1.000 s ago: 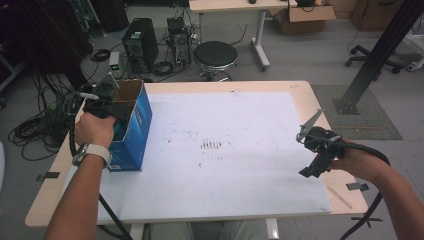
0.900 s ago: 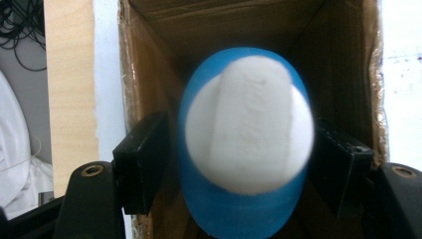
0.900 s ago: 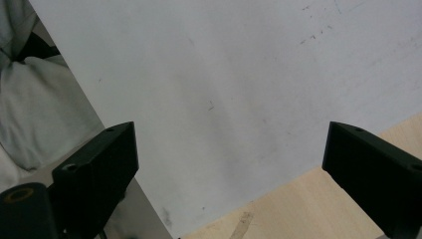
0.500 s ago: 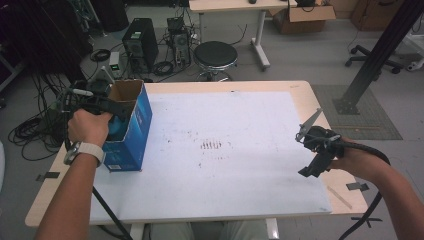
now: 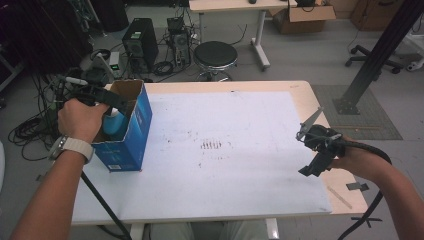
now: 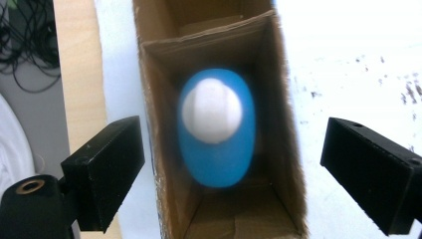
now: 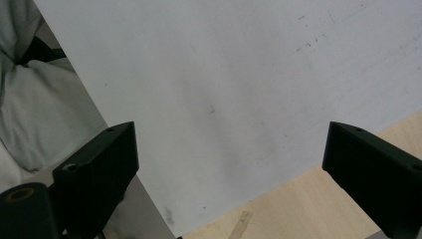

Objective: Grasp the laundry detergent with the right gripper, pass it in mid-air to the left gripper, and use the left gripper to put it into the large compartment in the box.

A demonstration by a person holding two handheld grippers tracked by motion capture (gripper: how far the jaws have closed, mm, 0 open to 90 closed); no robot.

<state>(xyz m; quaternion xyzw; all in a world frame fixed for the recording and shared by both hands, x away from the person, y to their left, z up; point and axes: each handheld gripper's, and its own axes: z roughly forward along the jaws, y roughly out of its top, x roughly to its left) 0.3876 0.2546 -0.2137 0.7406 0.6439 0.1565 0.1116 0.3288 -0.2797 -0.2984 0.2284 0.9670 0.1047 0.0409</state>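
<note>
The surface (image 5: 240,165) holds a tall blue box (image 5: 131,134) near its left edge. A blue bottle (image 6: 217,129) with a white cap stands inside it. The left claw (image 6: 226,169) hangs over the box; its jaws have just been opening and hold nothing. The right claw (image 7: 234,179) is open too, over the surface's edge. If the left claw bumps the box, the box may tip and the bottle may fall.
</note>
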